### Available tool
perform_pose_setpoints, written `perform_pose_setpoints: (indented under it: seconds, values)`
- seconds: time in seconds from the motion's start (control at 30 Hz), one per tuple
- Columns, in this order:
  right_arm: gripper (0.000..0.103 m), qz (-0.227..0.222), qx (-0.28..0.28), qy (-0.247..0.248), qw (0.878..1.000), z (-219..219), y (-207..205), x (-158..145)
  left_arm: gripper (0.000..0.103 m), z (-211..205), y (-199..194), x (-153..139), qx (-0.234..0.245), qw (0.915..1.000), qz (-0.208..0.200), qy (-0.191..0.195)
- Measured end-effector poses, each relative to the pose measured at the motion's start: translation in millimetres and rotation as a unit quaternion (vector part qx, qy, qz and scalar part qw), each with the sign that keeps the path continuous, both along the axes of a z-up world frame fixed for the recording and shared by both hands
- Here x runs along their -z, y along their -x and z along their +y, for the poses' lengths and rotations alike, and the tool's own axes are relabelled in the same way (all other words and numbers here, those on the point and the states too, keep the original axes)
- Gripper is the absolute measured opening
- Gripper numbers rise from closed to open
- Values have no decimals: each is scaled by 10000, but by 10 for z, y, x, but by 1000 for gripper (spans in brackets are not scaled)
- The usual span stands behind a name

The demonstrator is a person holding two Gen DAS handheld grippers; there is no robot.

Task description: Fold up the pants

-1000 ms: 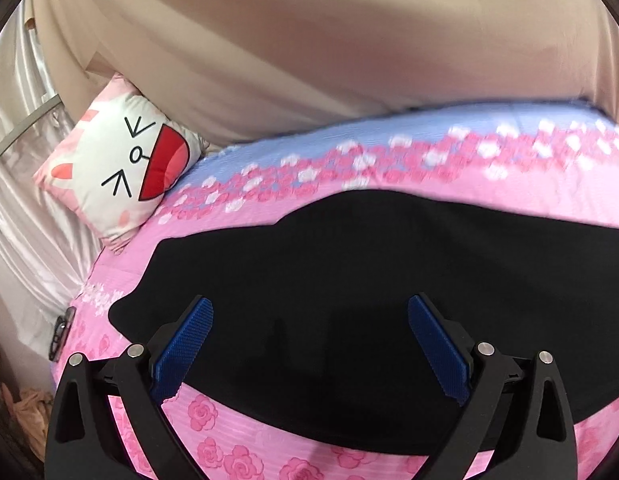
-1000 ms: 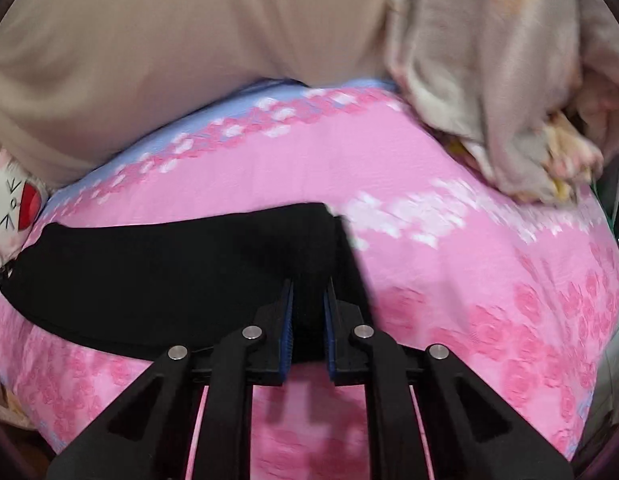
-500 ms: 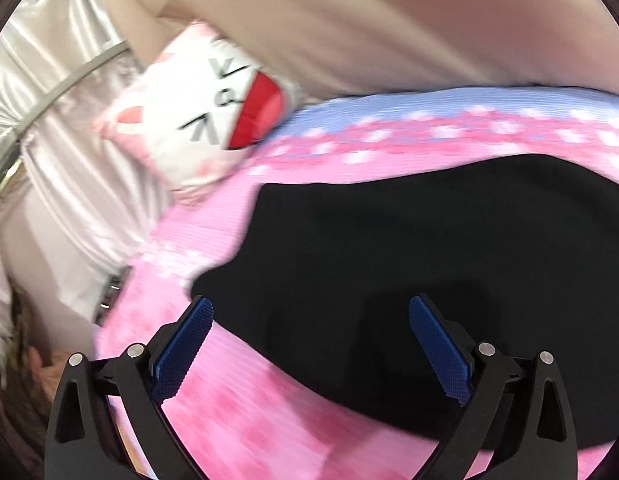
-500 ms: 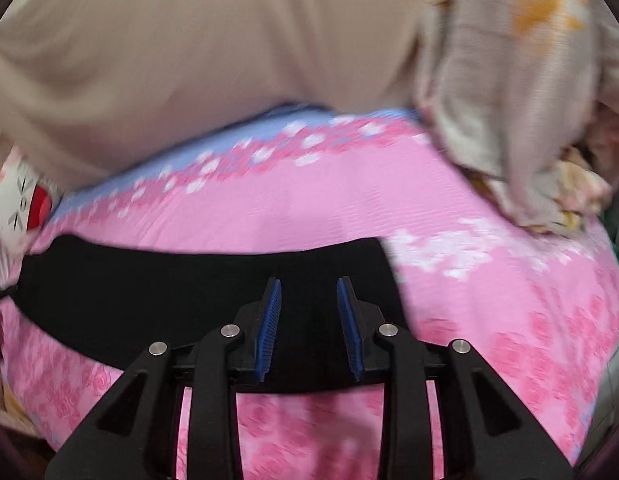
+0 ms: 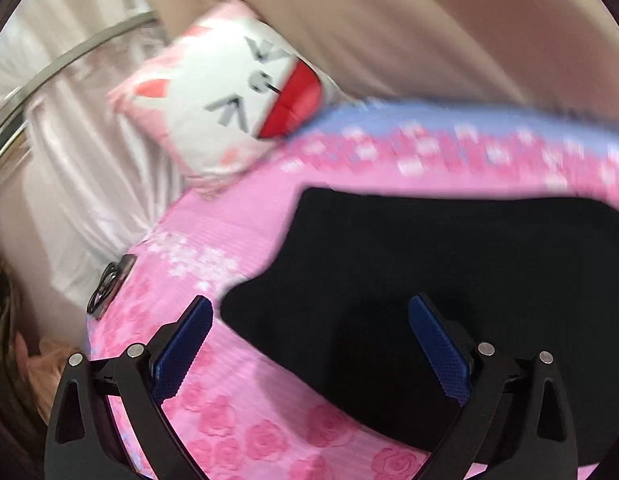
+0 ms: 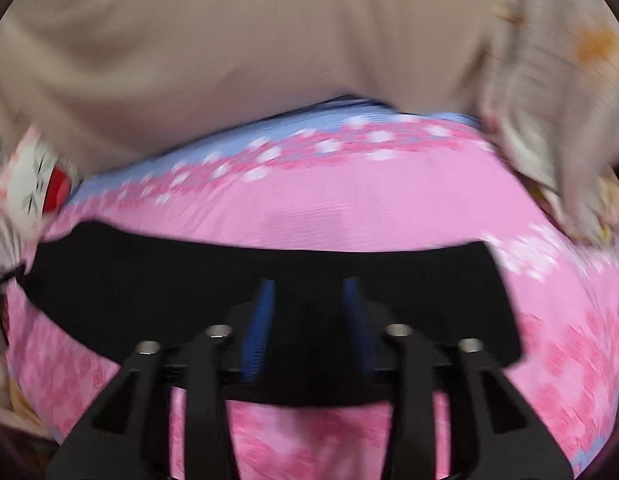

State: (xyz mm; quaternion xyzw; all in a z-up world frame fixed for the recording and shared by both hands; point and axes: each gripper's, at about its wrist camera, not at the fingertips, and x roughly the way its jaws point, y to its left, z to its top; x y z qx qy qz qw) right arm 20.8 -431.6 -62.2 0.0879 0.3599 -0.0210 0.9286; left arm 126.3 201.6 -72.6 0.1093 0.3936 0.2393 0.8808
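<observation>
Black pants (image 6: 269,280) lie flat in a long folded band across a pink rose-print bedsheet (image 6: 349,208), their fabric plain and without any visible seam, pocket or label. In the right wrist view the right gripper (image 6: 309,320) sits over the near edge of the band, closer to its squared-off right end; its jaws have just been opening, and the blue pads (image 6: 261,320) stand apart with only flat cloth showing between them, nothing pinched. In the left wrist view the left gripper (image 5: 309,344) is spread wide and released above the garment's other end, one pad over the sheet, the other over the dark fabric. Just beyond that end, at the sheet's edge, a small dark clip-like object (image 5: 109,288) is too blurred to identify. Farther back, a white-and-pink cat-face cushion (image 5: 229,108) with a red mouth rests at the sheet's lilac border, against beige drapery (image 6: 229,60). A pale floral cloth (image 6: 557,100) is heaped at the far right corner. No writing can be read.
</observation>
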Motion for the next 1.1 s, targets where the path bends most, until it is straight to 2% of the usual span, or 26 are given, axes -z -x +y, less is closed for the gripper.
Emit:
perform_pose_setpoints:
  seconds: [0.07,0.13,0.2,0.27,0.37,0.43,0.5,0.6,0.67,0.73,0.77,0.8,0.87,0.93,1.0,1.03,1.07,1.1]
  values:
    - [52,185,373,-80,9991,-94,1,148,98,28,-44,362,-83,9985,499,-222]
    - [52,81,858,-409,9954,-281,218,157,98,39,118,346,-50,9997,140,-172]
    - [52,-67,1505,-565,9870,-526,531,137,98,18,238,250,-78,9990,173,-396]
    - [53,-92,2031,-858,9753,-804,805,200,98,-8,318,107,-71,9988,-117,-468]
    - [54,-59,2494,-1422,9579,-1162,962,378,98,-166,314,-118,204,9985,-495,-131]
    - [56,4,2546,-1623,9533,-1290,958,479,98,-361,289,-194,508,9967,-614,163]
    - [60,84,2517,-1710,9525,-1346,891,573,98,-581,286,-185,790,9946,-551,386]
    - [62,-165,2468,-1751,9530,-1376,837,598,98,-884,336,-87,1137,9902,-330,735]
    - [61,-271,2405,-1948,9505,-1417,766,628,98,-1001,365,-17,1294,9883,-218,776]
    - [44,-246,2466,-2027,9474,-1450,717,644,98,-1116,396,45,1359,9881,-136,702]
    - [22,-247,2343,-2279,9448,-1474,679,686,98,-1126,400,61,1394,9877,-109,706]
    - [17,-263,2228,-2661,9375,-1492,651,749,98,-1149,406,64,1400,9875,-97,721]
    - [16,-381,2280,-2778,9324,-1493,668,742,98,-1178,416,55,1372,9877,-91,739]
    - [15,-922,2293,-3165,9158,-1548,834,613,98,-1175,442,36,1328,9885,-100,719]
    - [15,-1278,2246,-3282,9086,-1568,982,479,98,-1117,459,9,1251,9899,-116,662]
    - [15,-1317,2232,-3169,9124,-1562,1018,438,98,-1083,467,8,1214,9904,-125,652]
    - [15,-1165,2317,-2999,9180,-1572,1018,483,98,-1033,470,32,1165,9910,-101,658]
    - [15,-860,2414,-3014,9184,-1593,967,641,98,-987,454,68,1117,9915,-52,666]
